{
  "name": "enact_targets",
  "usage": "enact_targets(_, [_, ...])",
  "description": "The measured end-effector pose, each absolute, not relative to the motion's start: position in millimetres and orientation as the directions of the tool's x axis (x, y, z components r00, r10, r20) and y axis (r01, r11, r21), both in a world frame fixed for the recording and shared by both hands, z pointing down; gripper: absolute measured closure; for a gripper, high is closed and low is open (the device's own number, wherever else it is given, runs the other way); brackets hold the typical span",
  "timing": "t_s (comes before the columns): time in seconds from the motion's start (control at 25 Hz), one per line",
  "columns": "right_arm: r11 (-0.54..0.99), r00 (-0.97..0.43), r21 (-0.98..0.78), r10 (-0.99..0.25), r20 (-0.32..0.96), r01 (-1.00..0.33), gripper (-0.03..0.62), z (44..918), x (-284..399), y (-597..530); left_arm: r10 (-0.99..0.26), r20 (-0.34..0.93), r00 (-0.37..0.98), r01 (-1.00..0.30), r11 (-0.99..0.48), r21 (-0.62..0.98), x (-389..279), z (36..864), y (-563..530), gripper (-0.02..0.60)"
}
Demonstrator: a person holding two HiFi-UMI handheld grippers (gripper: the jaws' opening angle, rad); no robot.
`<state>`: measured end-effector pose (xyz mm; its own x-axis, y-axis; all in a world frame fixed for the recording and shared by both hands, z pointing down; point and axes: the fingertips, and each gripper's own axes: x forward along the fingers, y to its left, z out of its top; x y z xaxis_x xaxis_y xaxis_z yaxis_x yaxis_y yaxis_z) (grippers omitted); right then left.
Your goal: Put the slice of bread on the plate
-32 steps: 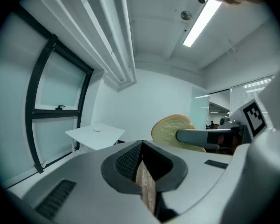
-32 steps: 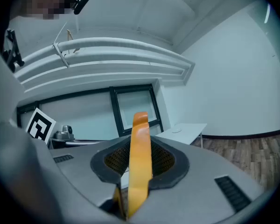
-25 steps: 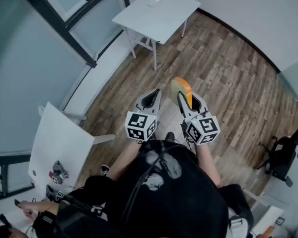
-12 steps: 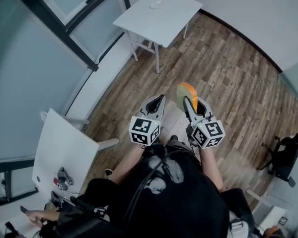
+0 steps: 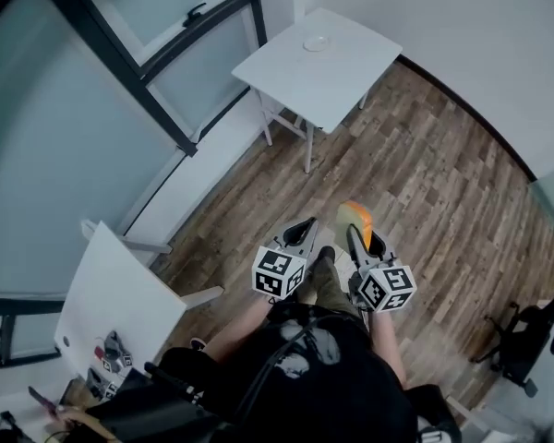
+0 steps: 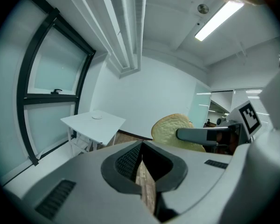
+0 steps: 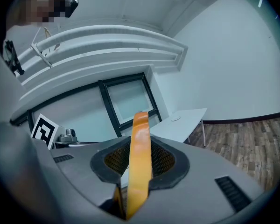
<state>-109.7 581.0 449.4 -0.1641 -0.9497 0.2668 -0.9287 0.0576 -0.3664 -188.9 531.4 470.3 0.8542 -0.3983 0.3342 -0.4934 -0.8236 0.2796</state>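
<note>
My right gripper (image 5: 358, 232) is shut on a slice of bread (image 5: 355, 216) with an orange crust, held on edge above the wooden floor. In the right gripper view the bread (image 7: 140, 157) stands upright between the pads. My left gripper (image 5: 302, 230) hangs just to its left, shut with nothing in it. From the left gripper view the bread (image 6: 171, 127) shows its pale face beside the right gripper (image 6: 200, 134). A small plate (image 5: 315, 41) lies on a white table (image 5: 342, 72) far ahead, also seen as the plate (image 6: 97, 117) and plate (image 7: 176, 118).
A dark-framed window wall (image 5: 129, 72) runs along the left. A second white table (image 5: 111, 280) at lower left carries small devices (image 5: 106, 351), with another person's hand by it. An office chair (image 5: 526, 340) stands at the right. Wooden floor (image 5: 425, 173) lies between me and the plate's table.
Both grippers have sunk lower in the head view, still side by side. The white table with the plate has shifted right. The bread stays clamped in the right gripper.
</note>
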Motion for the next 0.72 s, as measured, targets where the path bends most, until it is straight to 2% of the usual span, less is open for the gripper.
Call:
enact_targets(0.36, [0.187, -0.292, -0.394, -0.930, 0.224, -0.900, 0.494, 442.9, -38.5, 472.3, -0.459, 0.328, 0.826, -0.544, -0.802, 0.247, -101.7, 458.4, 428.3, 0.577])
enact_targets(0.72, [0.264, -0.392, -0.409, -0.879, 0.270, -0.874, 0.494, 466.5, 2.3, 374.6, -0.490, 0.379, 0.786, -0.599, -0.756, 0.264, -61.9, 485.0, 344.7, 0.575])
